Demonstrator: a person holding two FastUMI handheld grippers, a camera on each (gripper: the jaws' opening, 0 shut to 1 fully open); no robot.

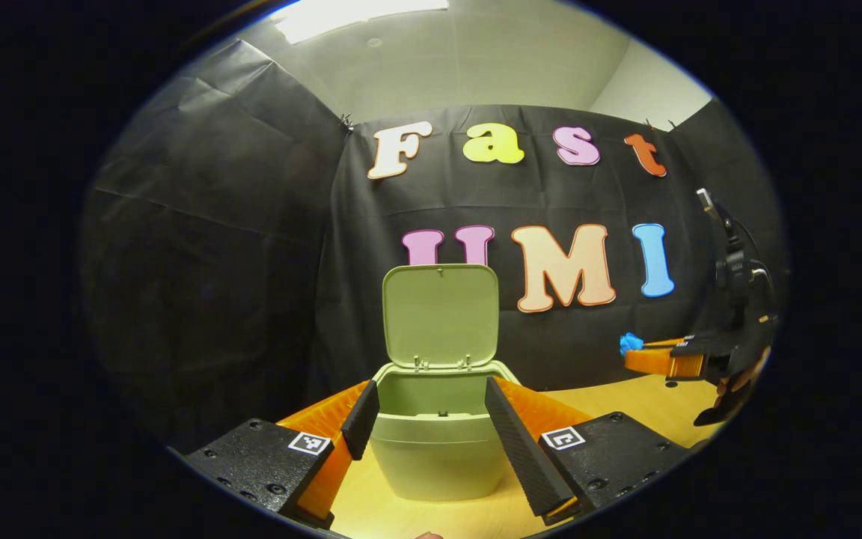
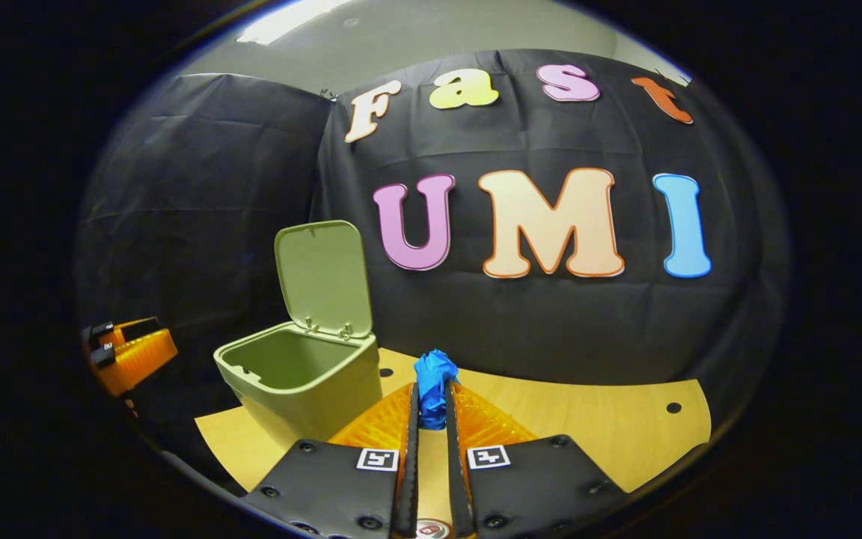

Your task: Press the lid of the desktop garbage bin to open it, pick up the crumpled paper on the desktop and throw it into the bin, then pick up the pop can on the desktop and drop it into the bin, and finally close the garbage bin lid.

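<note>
The pale green bin (image 1: 435,457) stands on the wooden table (image 1: 640,408) with its lid (image 1: 440,314) swung upright. My left gripper (image 1: 431,389) is open, its fingers either side of the bin's front and apart from it. In the right gripper view the bin (image 2: 319,397) sits to the left, its lid (image 2: 324,277) up and the inside looking bare. My right gripper (image 2: 432,393) is shut on the blue crumpled paper (image 2: 433,374), held above the table to the right of the bin. The left gripper view shows that gripper (image 1: 637,352) and the paper (image 1: 631,343) at far right.
Black cloth walls close off the back and the left side. A round red-and-white thing (image 2: 432,530), perhaps the pop can's top, peeks out at the bottom between my right fingers. The table (image 2: 588,427) has small holes near its back edge. The left gripper (image 2: 102,340) shows at far left.
</note>
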